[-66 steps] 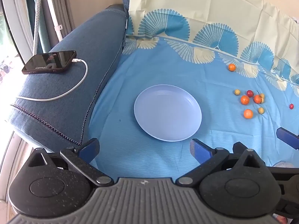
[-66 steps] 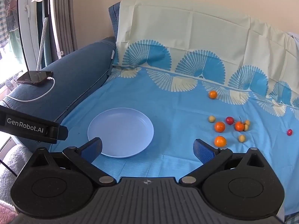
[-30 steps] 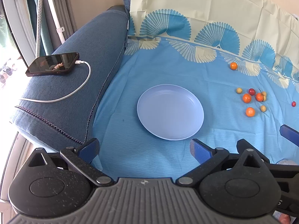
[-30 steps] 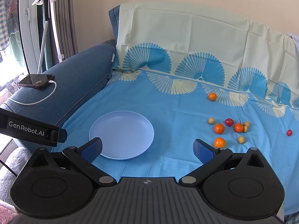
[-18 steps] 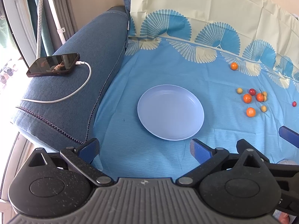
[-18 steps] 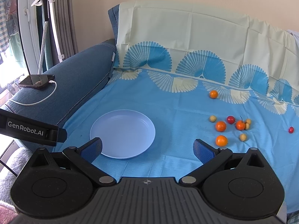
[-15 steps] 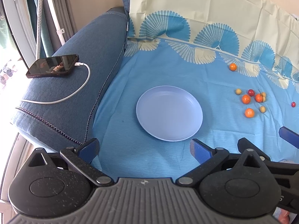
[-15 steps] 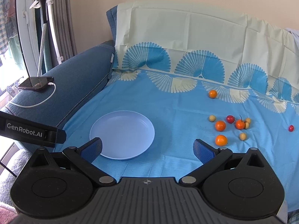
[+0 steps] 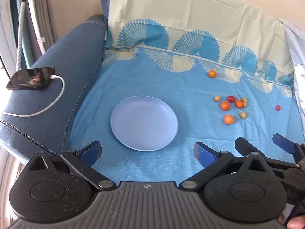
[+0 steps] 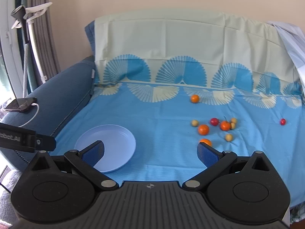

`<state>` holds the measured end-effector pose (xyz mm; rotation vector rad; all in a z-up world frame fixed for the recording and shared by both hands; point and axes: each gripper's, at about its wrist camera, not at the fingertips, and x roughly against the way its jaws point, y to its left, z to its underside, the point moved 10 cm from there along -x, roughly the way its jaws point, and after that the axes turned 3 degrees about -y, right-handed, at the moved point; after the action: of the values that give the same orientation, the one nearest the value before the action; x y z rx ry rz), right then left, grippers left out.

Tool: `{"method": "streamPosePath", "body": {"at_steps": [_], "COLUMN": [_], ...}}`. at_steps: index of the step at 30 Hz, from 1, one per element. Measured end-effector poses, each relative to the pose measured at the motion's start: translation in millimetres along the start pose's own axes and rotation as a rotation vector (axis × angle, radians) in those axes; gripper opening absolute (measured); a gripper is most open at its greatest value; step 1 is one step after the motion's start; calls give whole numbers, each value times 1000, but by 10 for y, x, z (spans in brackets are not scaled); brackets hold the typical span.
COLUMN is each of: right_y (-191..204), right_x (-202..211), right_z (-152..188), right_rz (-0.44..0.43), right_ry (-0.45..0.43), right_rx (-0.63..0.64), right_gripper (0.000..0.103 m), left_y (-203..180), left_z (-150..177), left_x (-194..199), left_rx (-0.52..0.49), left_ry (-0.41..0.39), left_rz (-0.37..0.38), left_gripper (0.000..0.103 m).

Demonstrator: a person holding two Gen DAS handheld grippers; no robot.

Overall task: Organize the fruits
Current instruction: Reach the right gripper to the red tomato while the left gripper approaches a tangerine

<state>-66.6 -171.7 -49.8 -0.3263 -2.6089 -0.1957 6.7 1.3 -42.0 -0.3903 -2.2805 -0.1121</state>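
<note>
Raised and tipped back since a moment ago, both views now taking in more sofa back. Left gripper (image 9: 147, 151) spread wide, holding nothing, pale blue plate (image 9: 144, 123) just ahead between its jaws. Right gripper (image 10: 150, 152) likewise released; scattered fruits (image 10: 213, 126) ahead, beyond its right jaw.

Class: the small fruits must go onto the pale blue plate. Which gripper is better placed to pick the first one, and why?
Probably the right gripper: open, with the nearest orange fruit beside its fingertip. The open left gripper faces the pale blue plate.
</note>
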Motion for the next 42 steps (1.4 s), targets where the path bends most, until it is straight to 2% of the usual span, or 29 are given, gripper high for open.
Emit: {"method": "streamPosePath", "body": {"at_steps": [10, 21, 28, 36, 42], "right_y": [-416, -1083, -1598, -2448, -3106], "right_x": [-87, -183, -251, -420, -791], "right_z": [-14, 72, 115, 176, 262], "right_rz": [80, 180, 256, 384, 473], "right_ry": [8, 24, 26, 33, 64], "right_rx": [-52, -138, -203, -268, -294], "right_gripper": [103, 103, 103, 103, 103], "left_y": [-183, -623, -985, -1583, -2110], "left_z": [-64, -119, -181, -317, -457], "left_x": [-196, -496, -768, -1350, -2036], "left_rx": [-35, -67, -136, -250, -297], "left_ry": [24, 79, 89, 110, 165], "left_rz": [-17, 18, 28, 26, 42], "left_gripper": [103, 103, 103, 103, 103]}}
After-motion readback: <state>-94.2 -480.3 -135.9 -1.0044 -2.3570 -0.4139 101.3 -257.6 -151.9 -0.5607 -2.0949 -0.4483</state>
